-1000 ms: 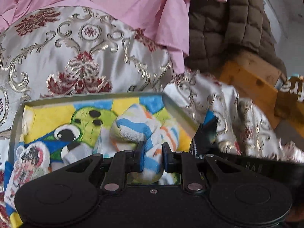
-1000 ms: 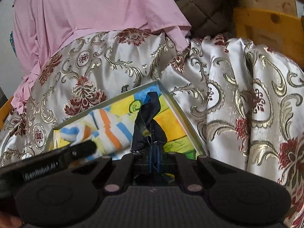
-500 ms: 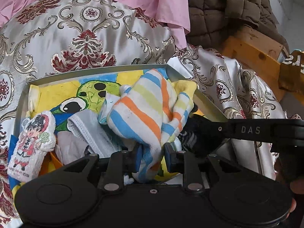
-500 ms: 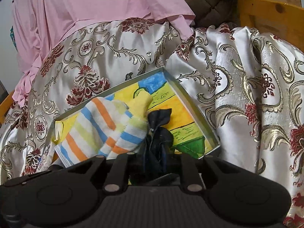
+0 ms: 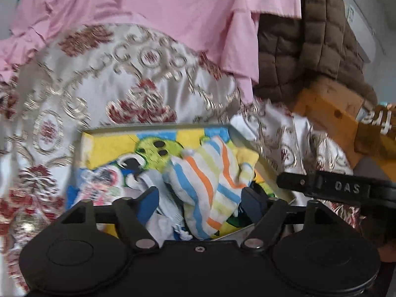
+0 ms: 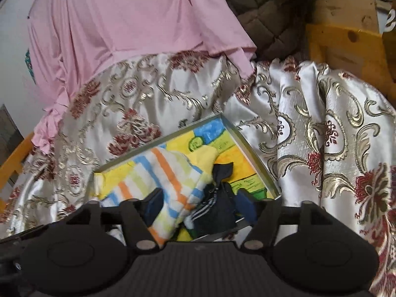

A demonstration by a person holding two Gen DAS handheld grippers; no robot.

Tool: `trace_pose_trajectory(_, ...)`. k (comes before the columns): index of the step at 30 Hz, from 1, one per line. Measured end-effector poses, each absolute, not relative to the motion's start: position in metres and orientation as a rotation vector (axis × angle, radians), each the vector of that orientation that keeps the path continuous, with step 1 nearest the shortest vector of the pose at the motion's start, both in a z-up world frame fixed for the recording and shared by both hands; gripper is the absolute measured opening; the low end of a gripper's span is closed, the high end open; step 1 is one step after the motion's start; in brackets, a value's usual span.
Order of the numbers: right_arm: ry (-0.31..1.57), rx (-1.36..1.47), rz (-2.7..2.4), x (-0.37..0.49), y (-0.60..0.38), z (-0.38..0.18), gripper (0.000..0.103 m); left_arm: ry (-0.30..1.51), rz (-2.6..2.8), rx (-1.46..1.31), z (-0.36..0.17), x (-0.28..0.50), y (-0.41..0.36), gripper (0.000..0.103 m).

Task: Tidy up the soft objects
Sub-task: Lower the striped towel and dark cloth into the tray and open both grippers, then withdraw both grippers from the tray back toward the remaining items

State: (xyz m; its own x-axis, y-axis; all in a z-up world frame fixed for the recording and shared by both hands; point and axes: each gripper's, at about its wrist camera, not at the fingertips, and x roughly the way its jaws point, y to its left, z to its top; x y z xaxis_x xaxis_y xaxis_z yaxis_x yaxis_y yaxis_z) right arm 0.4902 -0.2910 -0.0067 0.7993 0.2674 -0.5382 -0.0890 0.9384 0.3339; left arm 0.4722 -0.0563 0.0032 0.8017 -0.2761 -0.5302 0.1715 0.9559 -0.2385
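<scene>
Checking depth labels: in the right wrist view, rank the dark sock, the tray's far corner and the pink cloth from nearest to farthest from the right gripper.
1. dark sock, between the open right gripper fingers, in the tray.
2. tray's far corner, beyond, centre.
3. pink cloth, farthest, upper left.

Left tool (image 5: 200, 201): matte black body, two round raised discs, silver pivot pins, one centre screw, blue pads on black fingers (image 5: 148, 201). Right tool (image 6: 199, 204): same build, ribbed black centre panel; its side arm carries white "DAS" lettering in the left view.
</scene>
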Motion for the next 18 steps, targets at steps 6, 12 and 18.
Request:
trace_pose_trajectory(6, 0.552, 0.232, 0.216, 0.445, -0.272, 0.023, 0.088, 0.529, -0.213, -0.201, 0.043, 0.427, -0.031, 0.088)
trace_pose_trajectory(12, 0.463, 0.162, 0.212, 0.381, -0.256, 0.058, 0.097, 0.461, -0.195, -0.21, 0.072, 0.37, -0.01, 0.097)
trace_pose_trajectory(18, 0.378, 0.121, 0.205, 0.318, -0.248, 0.083, 0.103, 0.424, -0.195, -0.234, 0.083, 0.311, 0.008, 0.102)
